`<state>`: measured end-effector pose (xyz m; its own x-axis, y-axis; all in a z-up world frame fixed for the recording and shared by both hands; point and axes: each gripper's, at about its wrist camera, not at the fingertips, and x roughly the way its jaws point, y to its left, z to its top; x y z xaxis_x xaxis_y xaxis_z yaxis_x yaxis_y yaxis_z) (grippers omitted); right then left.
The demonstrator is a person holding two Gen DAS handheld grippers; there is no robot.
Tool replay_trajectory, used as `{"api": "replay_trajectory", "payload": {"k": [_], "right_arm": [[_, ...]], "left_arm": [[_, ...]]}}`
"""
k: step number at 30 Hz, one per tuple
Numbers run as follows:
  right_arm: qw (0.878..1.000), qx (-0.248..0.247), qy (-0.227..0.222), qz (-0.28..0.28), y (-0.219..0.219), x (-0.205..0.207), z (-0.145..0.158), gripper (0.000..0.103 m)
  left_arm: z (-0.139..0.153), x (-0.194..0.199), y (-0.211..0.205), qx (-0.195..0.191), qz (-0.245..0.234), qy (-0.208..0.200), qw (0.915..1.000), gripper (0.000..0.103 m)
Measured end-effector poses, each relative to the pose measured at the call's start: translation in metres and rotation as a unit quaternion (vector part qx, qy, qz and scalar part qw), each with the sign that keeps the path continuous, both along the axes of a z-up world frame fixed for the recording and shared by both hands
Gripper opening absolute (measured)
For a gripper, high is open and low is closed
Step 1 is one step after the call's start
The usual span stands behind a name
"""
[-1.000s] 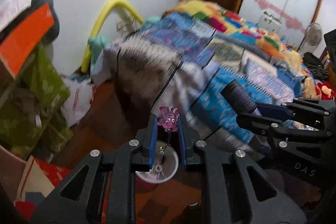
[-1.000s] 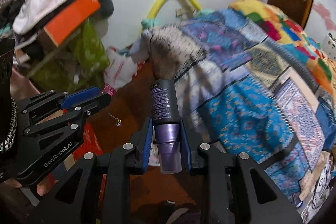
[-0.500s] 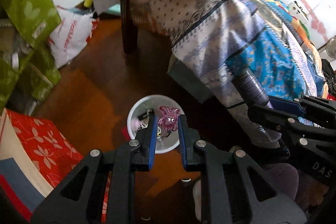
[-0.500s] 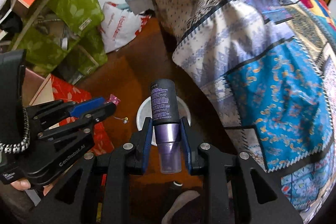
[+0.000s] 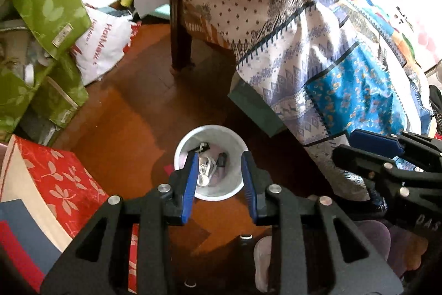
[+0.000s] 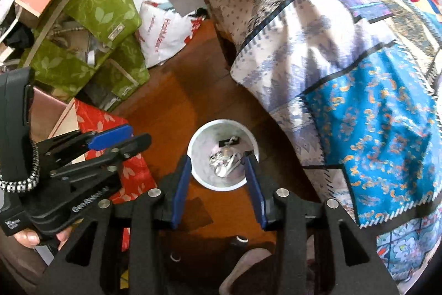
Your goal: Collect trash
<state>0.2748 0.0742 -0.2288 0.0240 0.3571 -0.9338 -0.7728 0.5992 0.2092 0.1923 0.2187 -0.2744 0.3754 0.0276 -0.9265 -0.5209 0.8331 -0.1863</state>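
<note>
A small white bin stands on the wooden floor beside the bed, with white crumpled trash and a dark piece inside. My left gripper hangs right over it, pointing steeply down. Its jaws are opening and nothing is between them. In the right wrist view the same bin lies under my right gripper. Its jaws are opening too and hold nothing. Each gripper shows in the other's view: the right gripper at the right, the left gripper at the left with a hand on it.
A bed with a patchwork quilt overhangs the floor to the right, and its dark leg stands behind the bin. Green leaf-print bags, a white plastic bag and a red floral box crowd the left.
Both grippers came down over the white bin. The pink toy has left the left jaws and the purple bottle has left the right jaws. Both pairs of jaws stand wider.
</note>
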Motion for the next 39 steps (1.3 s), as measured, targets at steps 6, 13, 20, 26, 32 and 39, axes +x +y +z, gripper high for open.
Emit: {"api": "replay_trajectory", "payload": {"k": [6,13,20,26,32,39], "right_arm": [[0.998,0.027,-0.044,-0.020,-0.032,-0.008,0.039,0.037],[0.987,0.087,-0.120,-0.069,-0.084,-0.029,0.110,0.037],[0.954,0.160,-0.209,-0.142,-0.155,-0.071,0.189,0.037],[0.914,0.206,-0.289,-0.196,-0.205,-0.121,0.239,0.037],[0.870,0.223,-0.370,-0.238,-0.234,-0.173,0.263,0.037],[0.845,0.210,-0.409,-0.273,-0.247,-0.212,0.263,0.056]], "left_arm": [[0.050,-0.017,-0.016,0.041,-0.001,-0.049,0.9980,0.030],[0.131,-0.040,-0.052,0.089,-0.021,-0.138,0.9862,0.030],[0.212,-0.071,-0.101,0.128,-0.053,-0.240,0.9609,0.030],[0.265,-0.112,-0.150,0.137,-0.090,-0.319,0.9335,0.030],[0.294,-0.150,-0.190,0.149,-0.133,-0.367,0.9084,0.030],[0.304,-0.181,-0.212,0.171,-0.153,-0.389,0.8925,0.063]]}}
